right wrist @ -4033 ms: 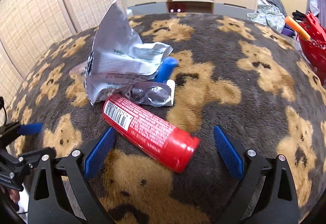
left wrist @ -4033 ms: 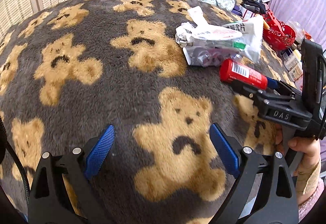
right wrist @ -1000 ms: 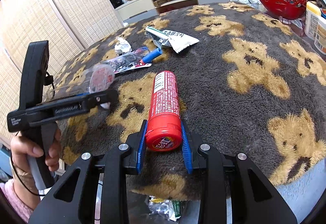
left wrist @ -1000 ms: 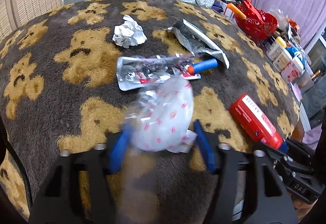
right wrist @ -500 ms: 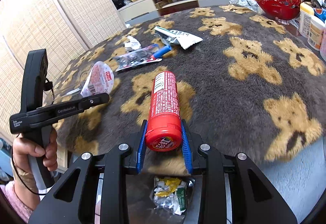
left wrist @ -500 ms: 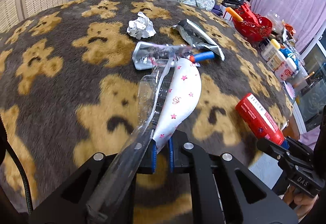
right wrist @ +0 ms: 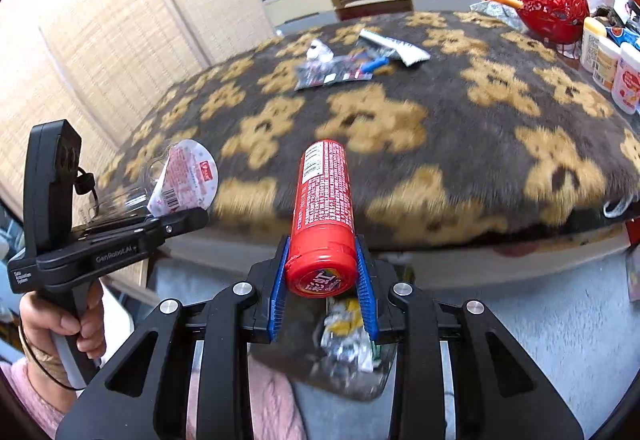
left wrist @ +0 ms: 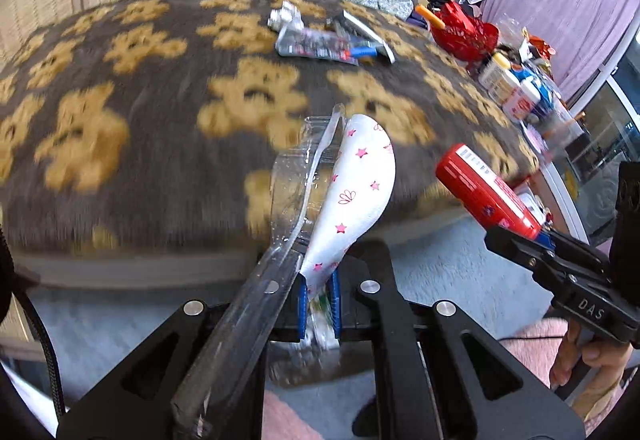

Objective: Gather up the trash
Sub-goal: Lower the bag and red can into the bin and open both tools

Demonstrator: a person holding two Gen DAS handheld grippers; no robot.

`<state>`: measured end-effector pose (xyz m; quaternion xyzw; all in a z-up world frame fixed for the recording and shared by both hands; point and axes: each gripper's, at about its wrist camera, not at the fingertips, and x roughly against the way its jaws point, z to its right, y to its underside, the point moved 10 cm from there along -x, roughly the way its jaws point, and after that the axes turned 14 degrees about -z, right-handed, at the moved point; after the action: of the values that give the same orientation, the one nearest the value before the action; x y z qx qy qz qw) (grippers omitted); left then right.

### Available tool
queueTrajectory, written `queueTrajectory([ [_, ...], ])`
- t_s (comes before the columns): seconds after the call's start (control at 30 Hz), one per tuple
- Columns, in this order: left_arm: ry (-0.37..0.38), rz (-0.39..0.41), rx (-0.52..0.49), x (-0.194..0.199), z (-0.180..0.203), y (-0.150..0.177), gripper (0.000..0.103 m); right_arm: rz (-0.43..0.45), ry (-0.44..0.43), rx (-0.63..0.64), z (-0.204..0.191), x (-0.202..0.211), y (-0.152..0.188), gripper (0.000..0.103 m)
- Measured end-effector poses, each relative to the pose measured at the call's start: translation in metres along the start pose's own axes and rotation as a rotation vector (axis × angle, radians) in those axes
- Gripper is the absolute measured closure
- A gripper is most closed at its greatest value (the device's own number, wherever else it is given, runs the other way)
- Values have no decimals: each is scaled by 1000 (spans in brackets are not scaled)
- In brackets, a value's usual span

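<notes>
The fuzzy bear-print blanket (right wrist: 460,143) now lies farther off than half a second ago, both grippers having drawn back past its edge. The right gripper (right wrist: 322,280) clamps the base of a glossy red cylindrical tube (right wrist: 323,207) pointing forward above a bin of scraps (right wrist: 344,336). The left gripper (left wrist: 319,300) pinches a clear plastic cup with a star-printed peel lid (left wrist: 352,199); foil wrappers (left wrist: 320,43) remain on the blanket.

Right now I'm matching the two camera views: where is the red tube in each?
Left wrist: red tube at right, shut in the right gripper.
Right wrist: centre foreground, cap end toward the camera.
Shared landmark: the red basket beyond the bear blanket.
</notes>
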<state>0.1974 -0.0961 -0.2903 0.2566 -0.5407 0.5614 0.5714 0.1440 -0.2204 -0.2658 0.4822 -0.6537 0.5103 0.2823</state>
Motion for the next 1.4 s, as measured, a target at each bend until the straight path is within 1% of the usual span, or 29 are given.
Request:
queueTrajectory([
  [0.13, 16, -35, 17, -11, -1, 33, 95, -65, 4, 3, -3, -13, 30, 71],
  [0.23, 29, -75, 17, -26, -1, 56, 95, -115, -1, -6, -5, -27, 50, 71],
  [0.33, 35, -119, 15, -48, 0, 73, 95, -161, 14, -17, -3, -47, 63, 71],
  [0.43, 35, -154, 10, -67, 1, 83, 95, -221, 17, -50, 5, -74, 75, 71],
  [0.6, 36, -222, 9, -104, -2, 92, 95, -284, 20, -105, 21, -106, 82, 71],
  [0.83, 41, -295, -5, -139, -1, 91, 95, -331, 11, -149, 32, -134, 81, 71],
  [0.87, 42, -305, -5, -143, -1, 91, 93, -333, 12, -152, 33, -136, 79, 71],
  [0.93, 45, -314, 5, -147, -4, 92, 81, -331, 14, -153, 34, -139, 75, 70],
  [1.0, 47, -318, 17, -149, -7, 89, 73, -325, 13, -160, 37, -138, 70, 68],
  [1.03, 41, -319, 18, -149, -8, 88, 73, -318, 15, -163, 38, -137, 67, 66],
  [1.07, 37, -319, 19, -149, -8, 87, 73, -312, 18, -166, 40, -136, 64, 60],
  [1.1, 32, -317, 20, -149, -7, 85, 71, -306, 19, -168, 41, -134, 61, 52],
  [1.23, 8, -287, 21, -135, -10, 80, 58, -265, 29, -178, 46, -119, 50, 45],
  [1.27, 0, -276, 20, -129, -11, 78, 56, -255, 35, -179, 49, -114, 48, 39],
  [1.3, -4, -267, 17, -123, -11, 76, 50, -240, 45, -180, 51, -107, 47, 30],
  [1.33, -8, -259, 15, -118, -11, 75, 42, -228, 51, -179, 52, -102, 46, 26],
  [1.37, -17, -244, 11, -110, -10, 72, 38, -208, 56, -177, 53, -94, 43, 17],
  [1.4, -25, -229, 6, -102, -9, 70, 29, -187, 60, -175, 53, -85, 39, 6],
])
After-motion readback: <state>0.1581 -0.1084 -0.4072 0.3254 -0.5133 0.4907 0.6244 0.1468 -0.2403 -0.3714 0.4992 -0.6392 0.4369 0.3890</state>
